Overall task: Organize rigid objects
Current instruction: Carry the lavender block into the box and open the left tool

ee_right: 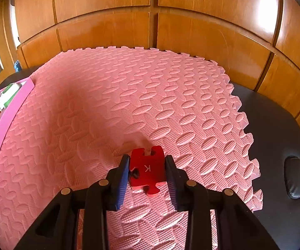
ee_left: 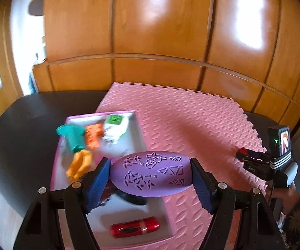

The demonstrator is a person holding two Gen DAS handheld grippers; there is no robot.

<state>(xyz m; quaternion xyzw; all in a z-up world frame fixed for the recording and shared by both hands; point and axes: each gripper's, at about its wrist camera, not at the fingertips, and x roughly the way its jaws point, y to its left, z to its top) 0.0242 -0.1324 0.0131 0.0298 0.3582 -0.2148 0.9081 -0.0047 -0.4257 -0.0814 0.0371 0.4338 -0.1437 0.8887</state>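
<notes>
My left gripper [ee_left: 151, 174] is shut on a purple oval case [ee_left: 151, 173] with cut-out patterns and holds it above the pink-rimmed tray [ee_left: 138, 129]. In the tray lie a teal spool [ee_left: 72, 136], an orange block [ee_left: 92, 135], a white and green box [ee_left: 115, 126], a yellow toy [ee_left: 80, 164] and a red cylinder [ee_left: 135, 227]. My right gripper [ee_right: 146, 169] is shut on a red puzzle piece [ee_right: 146, 168] marked K, low over the pink foam mat [ee_right: 129, 104]. It also shows at the right in the left wrist view [ee_left: 242, 153].
The mat lies on a black table [ee_right: 274, 135] in front of a wooden panelled wall [ee_left: 150, 31]. The tray edge [ee_right: 8, 112] shows at the left of the right wrist view. A dark object [ee_left: 132, 199] lies in the tray under the purple case.
</notes>
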